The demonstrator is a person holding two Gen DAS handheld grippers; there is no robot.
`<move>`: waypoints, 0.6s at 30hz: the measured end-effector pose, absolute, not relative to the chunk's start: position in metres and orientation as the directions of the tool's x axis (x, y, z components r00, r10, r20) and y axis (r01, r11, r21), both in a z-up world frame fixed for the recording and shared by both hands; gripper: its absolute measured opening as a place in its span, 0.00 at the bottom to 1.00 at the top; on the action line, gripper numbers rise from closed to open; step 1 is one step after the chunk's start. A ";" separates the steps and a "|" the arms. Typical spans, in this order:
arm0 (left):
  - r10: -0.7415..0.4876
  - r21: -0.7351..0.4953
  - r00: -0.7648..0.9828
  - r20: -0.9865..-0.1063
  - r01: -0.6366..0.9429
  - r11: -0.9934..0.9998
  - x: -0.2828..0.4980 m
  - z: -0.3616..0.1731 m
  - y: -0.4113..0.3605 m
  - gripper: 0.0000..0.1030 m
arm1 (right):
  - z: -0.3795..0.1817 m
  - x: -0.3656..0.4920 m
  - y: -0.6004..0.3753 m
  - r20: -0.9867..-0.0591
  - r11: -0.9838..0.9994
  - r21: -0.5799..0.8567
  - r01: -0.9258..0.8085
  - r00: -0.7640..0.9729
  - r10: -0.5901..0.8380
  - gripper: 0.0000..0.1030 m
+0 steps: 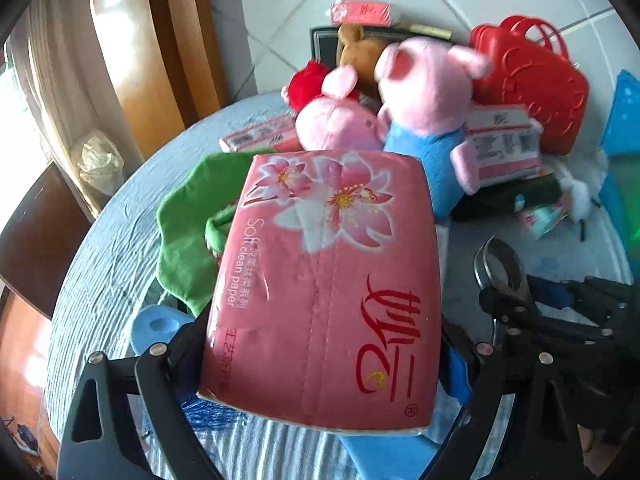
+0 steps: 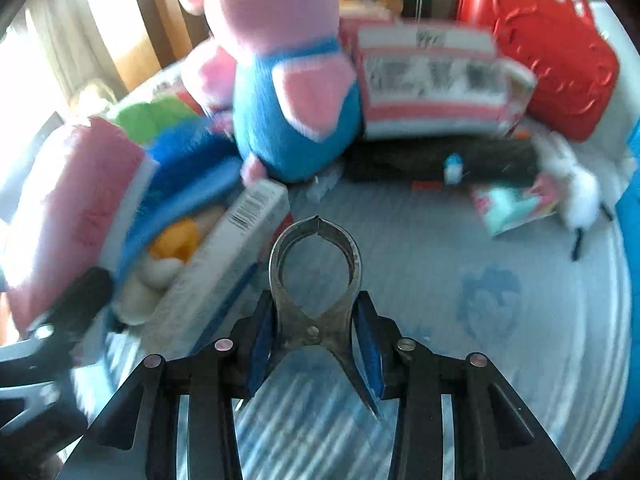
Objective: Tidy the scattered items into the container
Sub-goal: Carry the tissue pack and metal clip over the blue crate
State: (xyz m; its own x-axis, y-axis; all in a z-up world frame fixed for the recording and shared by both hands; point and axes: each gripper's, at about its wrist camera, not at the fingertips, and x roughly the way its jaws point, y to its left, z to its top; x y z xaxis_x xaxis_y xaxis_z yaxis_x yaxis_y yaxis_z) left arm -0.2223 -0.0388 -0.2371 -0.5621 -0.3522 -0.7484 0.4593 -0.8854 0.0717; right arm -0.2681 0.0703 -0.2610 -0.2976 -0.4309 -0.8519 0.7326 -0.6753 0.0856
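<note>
On the cloth-covered counter (image 2: 500, 320) heaped with plush toys, the left tongs (image 1: 320, 360) stand wide, clamped across the pink tissue pack (image 1: 320, 280) for carrying to the container, while the right tongs (image 2: 316, 340) pinch metal pincers (image 2: 316, 272) by the handles.

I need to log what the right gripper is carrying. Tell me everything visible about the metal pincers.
The metal pincers are dull grey steel, worn-looking, with two curved jaws meeting at a tip, enclosing a rounded opening, and a pivot rivet below. The handles taper toward the camera. The right gripper is clamped on them at the pivot with its blue pads, tip pointing forward over the pale striped cloth.
</note>
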 end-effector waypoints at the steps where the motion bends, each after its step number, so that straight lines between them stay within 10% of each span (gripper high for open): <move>1: -0.347 0.065 -0.577 -0.739 0.453 -0.889 -0.220 -0.230 -0.035 0.90 | -0.250 -0.265 0.076 -0.840 -0.676 0.082 0.733 -0.314 -0.442 0.37; 18: -0.199 -0.015 -0.857 -0.476 0.234 -0.972 -0.205 -0.042 0.097 0.90 | 0.012 -0.233 0.214 -0.506 -0.786 -0.083 0.613 -0.705 -0.497 0.37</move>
State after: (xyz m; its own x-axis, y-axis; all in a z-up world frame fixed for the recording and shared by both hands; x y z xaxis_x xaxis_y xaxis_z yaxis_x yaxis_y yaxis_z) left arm -0.2052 0.0968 -0.0419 -0.8567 -0.1994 -0.4758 0.2344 -0.9720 -0.0146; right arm -0.2331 0.2138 0.0121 -0.7047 -0.4968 -0.5065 0.6133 -0.7855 -0.0827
